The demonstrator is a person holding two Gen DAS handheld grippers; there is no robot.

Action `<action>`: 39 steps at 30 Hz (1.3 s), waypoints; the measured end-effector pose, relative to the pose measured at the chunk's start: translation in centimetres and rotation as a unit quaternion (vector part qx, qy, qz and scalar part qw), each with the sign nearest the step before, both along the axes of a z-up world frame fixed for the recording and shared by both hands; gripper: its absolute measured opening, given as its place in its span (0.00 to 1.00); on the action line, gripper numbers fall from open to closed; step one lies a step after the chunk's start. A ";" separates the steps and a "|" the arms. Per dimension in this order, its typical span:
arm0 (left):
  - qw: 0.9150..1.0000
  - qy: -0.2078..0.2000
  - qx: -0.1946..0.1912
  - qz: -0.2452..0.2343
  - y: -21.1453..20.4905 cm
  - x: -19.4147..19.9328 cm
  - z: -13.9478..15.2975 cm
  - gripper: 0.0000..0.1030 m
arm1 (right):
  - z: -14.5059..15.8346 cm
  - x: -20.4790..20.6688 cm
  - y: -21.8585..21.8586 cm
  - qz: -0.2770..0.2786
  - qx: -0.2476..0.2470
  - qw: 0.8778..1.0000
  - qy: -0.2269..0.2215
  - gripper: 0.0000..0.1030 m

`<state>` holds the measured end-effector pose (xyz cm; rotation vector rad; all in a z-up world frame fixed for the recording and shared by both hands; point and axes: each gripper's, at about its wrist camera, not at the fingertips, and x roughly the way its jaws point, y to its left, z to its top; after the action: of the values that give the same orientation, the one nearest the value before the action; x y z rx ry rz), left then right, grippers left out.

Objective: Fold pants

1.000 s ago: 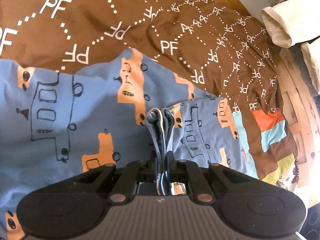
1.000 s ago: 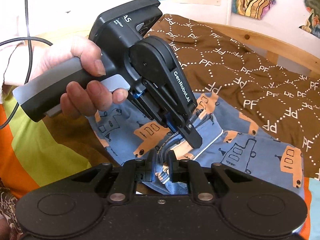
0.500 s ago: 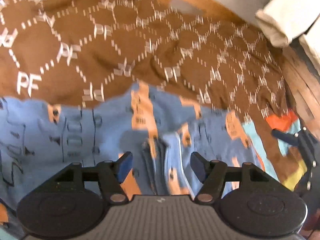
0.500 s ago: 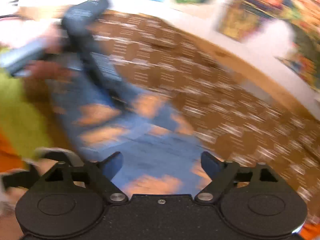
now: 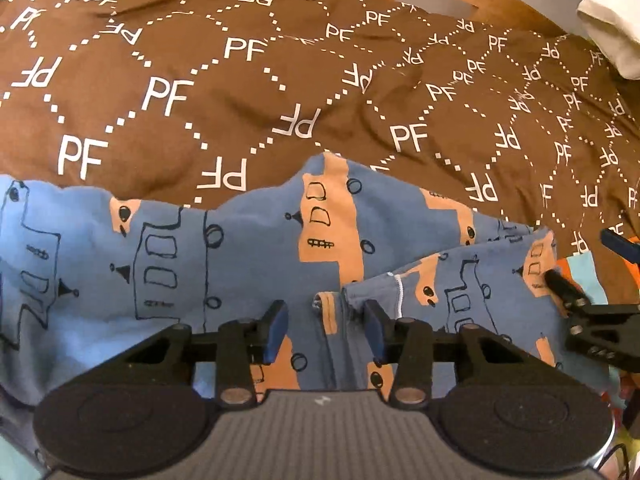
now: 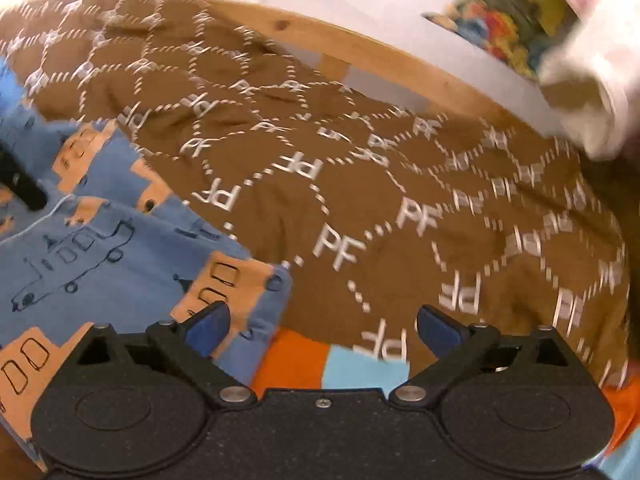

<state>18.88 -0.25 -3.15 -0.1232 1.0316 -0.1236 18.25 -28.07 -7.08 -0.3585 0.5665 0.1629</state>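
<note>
- We see the pants (image 5: 248, 264), blue with orange and outlined vehicle prints, lying on a brown bedspread (image 5: 280, 92) covered in white "PF" letters and dotted diamonds.
- In the left wrist view the pants fill the lower half of the picture, with a folded layer on the right whose hem edge runs up beside a white stitched seam.
- Our left gripper (image 5: 326, 330) points down at the pants; its jaws stand partly apart after opening and then narrowing a little. A bunched edge of the fabric sits between the blue pads, but the pads do not press on it.
- Our right gripper (image 6: 322, 326) has just been opening and its jaws now stand wide, with nothing between them. Below it lie an orange patch and a light blue patch of the bedding.
- In the right wrist view the pants (image 6: 100, 256) lie to the left, their folded corner just beside the left fingertip (image 6: 208, 326).
- The right gripper also shows at the right edge of the left wrist view (image 5: 580, 272), one finger over the folded layer.
- A wooden bed frame (image 6: 360, 56) runs behind the bedspread, and a pale cloth (image 5: 612, 36) sits at the far right.
</note>
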 end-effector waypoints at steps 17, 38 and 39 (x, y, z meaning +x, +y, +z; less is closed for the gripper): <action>0.998 0.003 0.003 0.057 -1.6 -5.5 -0.4 0.89 | 0.2 -6.6 4.2 0.092 -0.025 0.995 0.007 0.99; 0.999 -0.005 0.042 0.000 -1.7 -6.4 -1.3 0.99 | 0.5 1.1 0.7 0.007 0.014 1.000 -0.022 0.99; 0.999 -0.005 0.043 -0.001 -1.8 -6.4 -1.4 0.99 | -0.2 1.7 0.7 -0.001 0.006 1.000 -0.006 0.99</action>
<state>12.46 -2.02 -4.51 -0.0444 1.0247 -0.0810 19.94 -27.41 -7.24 -0.3474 0.5546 0.1617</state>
